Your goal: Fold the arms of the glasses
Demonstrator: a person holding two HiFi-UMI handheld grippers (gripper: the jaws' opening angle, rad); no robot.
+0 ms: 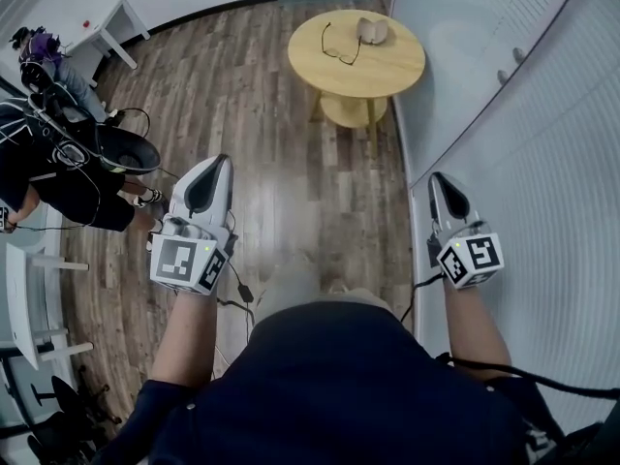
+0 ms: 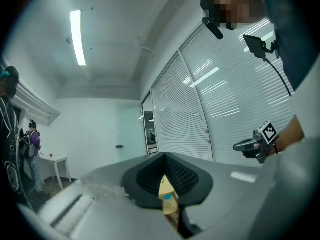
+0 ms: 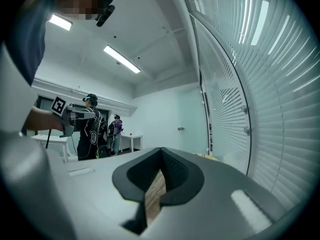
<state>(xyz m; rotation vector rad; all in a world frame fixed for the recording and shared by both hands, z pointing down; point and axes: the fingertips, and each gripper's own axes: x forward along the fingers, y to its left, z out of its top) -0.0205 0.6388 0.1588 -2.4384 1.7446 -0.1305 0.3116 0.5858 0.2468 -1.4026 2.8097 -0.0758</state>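
The left gripper (image 1: 221, 162) has its jaws pressed together with nothing between them; in the left gripper view (image 2: 165, 155) the dark pads meet at the tip, and only a thin slit below them shows a sliver of the yellow tabletop. The right gripper (image 1: 441, 178) is closed and empty in the same way, its pads meeting at the tip in the right gripper view (image 3: 161, 150) with wooden floor (image 1: 262, 114) showing through the slit.

Both grippers are held level and point forward, side by side and well apart, the left one over the floor and the right one close to the blind-covered glass wall (image 1: 542, 143). The bare forearms reach straight out from the dark-shirted body, and each marker cube sits at the near end of its gripper.

The glasses (image 1: 339, 49) lie well ahead of both grippers on the round table (image 1: 402, 74), left of its centre. Their arms look unfolded. The dark front seems to face the table's near edge with its long axis running roughly left to right, and the arms run toward the far edge.

A beige object (image 1: 373, 30) sits just beside the glasses near the far edge; I cannot tell what it is.
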